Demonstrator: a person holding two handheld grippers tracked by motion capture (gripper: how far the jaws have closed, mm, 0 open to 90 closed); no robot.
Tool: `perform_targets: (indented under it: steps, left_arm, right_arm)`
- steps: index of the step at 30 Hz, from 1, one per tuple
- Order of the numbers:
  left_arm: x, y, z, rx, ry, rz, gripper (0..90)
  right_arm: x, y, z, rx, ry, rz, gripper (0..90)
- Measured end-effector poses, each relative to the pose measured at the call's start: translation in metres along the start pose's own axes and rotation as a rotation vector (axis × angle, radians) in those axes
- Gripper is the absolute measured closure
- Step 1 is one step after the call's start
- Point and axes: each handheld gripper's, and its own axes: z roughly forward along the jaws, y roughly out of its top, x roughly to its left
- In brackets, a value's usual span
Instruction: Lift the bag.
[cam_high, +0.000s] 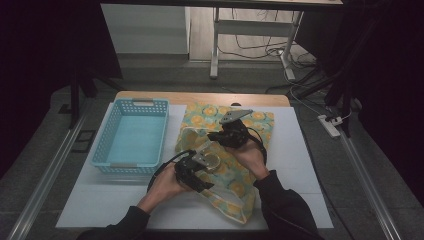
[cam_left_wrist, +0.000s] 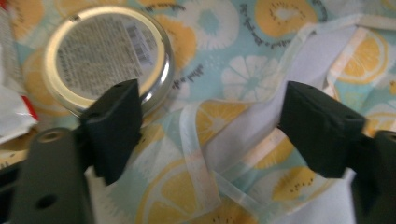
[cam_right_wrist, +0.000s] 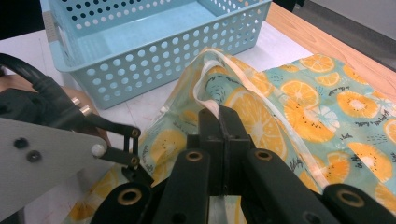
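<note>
On the white table (cam_high: 300, 165) lies a fruit-print bag (cam_right_wrist: 299, 98), right of the blue basket (cam_high: 131, 135). The right gripper (cam_right_wrist: 219, 122) is clamped on its hem; the left gripper (cam_left_wrist: 210, 116) stands apart over its opening beside a round tin (cam_left_wrist: 105, 53).

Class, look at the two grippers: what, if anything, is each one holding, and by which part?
The right gripper is shut on the fruit-print cloth bag, pinching its white-trimmed rim and lifting it open. The left gripper holds nothing; its jaws stand apart over the bag, beside a round tin.
</note>
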Motion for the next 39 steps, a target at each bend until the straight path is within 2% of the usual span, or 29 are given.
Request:
perform_targets:
  steps: [6,7,11,14,17,20,23,25,28,30,32,39]
  left_arm:
    - [-0.001,-0.004,0.01,0.055,-0.003,0.018,40.4]
    - [-0.002,-0.004,0.01,0.052,0.005,0.032,41.5]
    - [-0.004,-0.003,0.01,0.062,0.011,0.036,48.2]
    - [-0.007,-0.001,0.01,0.069,0.003,0.039,60.4]
    - [-0.007,0.001,0.009,0.079,-0.006,0.037,77.8]
    - [-0.002,0.001,0.009,0.077,-0.023,-0.006,87.1]
    - [0.0,0.002,0.009,0.074,-0.026,-0.063,88.4]
    - [0.001,0.002,0.007,0.067,-0.017,-0.084,88.6]
    - [0.001,0.003,-0.002,0.023,-0.006,-0.082,88.8]
    - [0.0,0.004,-0.009,-0.022,0.01,-0.062,88.8]
    - [0.0,0.004,-0.014,-0.045,0.019,-0.066,88.9]
    - [0.006,0.008,-0.024,-0.072,0.003,-0.137,89.1]
  right_arm:
    - [0.001,0.0,0.001,0.005,0.003,0.001,89.9]
    - [0.001,0.0,0.001,0.004,0.003,-0.001,89.9]
    - [0.0,-0.001,0.002,0.006,0.004,0.0,89.9]
    - [0.0,-0.002,0.003,0.009,0.009,-0.002,89.9]
    - [0.0,-0.001,0.004,0.011,0.013,-0.008,89.9]
    - [0.0,-0.001,0.003,0.016,0.008,-0.021,90.0]
    - [-0.003,-0.002,0.002,0.022,0.009,-0.02,90.0]
    - [-0.004,-0.002,0.001,0.024,0.009,-0.021,90.0]
    - [-0.006,-0.002,0.0,0.033,0.011,-0.024,89.9]
    - [-0.009,-0.001,-0.002,0.034,0.019,-0.016,89.9]
    - [-0.009,0.0,-0.004,0.041,0.018,-0.014,89.9]
    - [-0.012,0.004,-0.011,0.039,0.039,0.002,90.0]
